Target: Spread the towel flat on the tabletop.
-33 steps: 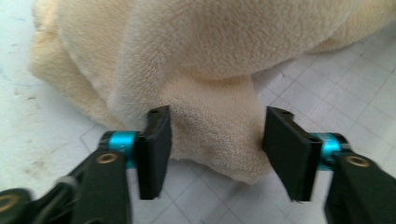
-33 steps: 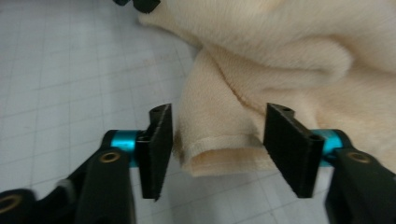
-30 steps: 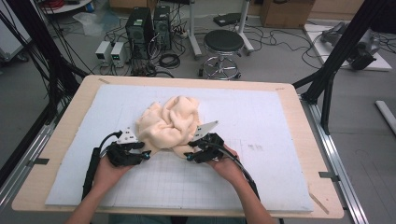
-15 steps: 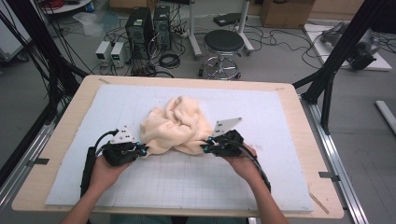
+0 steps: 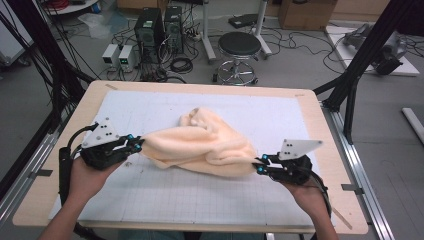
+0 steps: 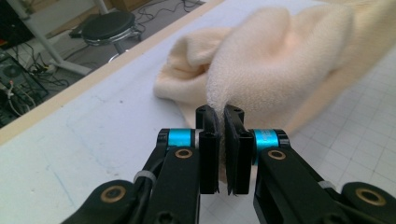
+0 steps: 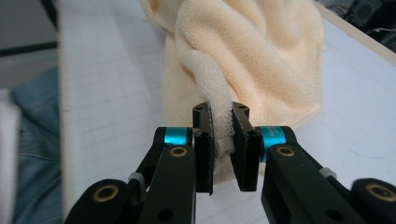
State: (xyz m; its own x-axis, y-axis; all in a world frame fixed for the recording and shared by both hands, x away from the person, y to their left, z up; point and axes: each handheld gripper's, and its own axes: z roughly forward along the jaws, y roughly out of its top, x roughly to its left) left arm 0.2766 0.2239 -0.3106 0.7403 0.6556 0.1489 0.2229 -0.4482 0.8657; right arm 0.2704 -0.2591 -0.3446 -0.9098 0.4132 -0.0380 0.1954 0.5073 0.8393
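So I've got both ends of the cream towel [image 5: 205,147] pinched right now. The left hand-held gripper [image 5: 136,145] is clamped on the towel's left end; in the left gripper view the jaws are nearly together with a thin fold of the fuzzy fabric squeezed between the pads [image 6: 209,140]. The right hand-held gripper [image 5: 259,165] has just been closing too, and in the right gripper view it's biting a thicker rolled edge of the cloth (jaws a touch wider than the left ones).

From the high view the towel is stretched between the two grippers above the middle of the surface [image 5: 200,200], on the white gridded mat, with a bunched lump sagging toward the far side. My left hand [image 5: 87,177] and right hand [image 5: 307,192] sit well apart, near the front edge.
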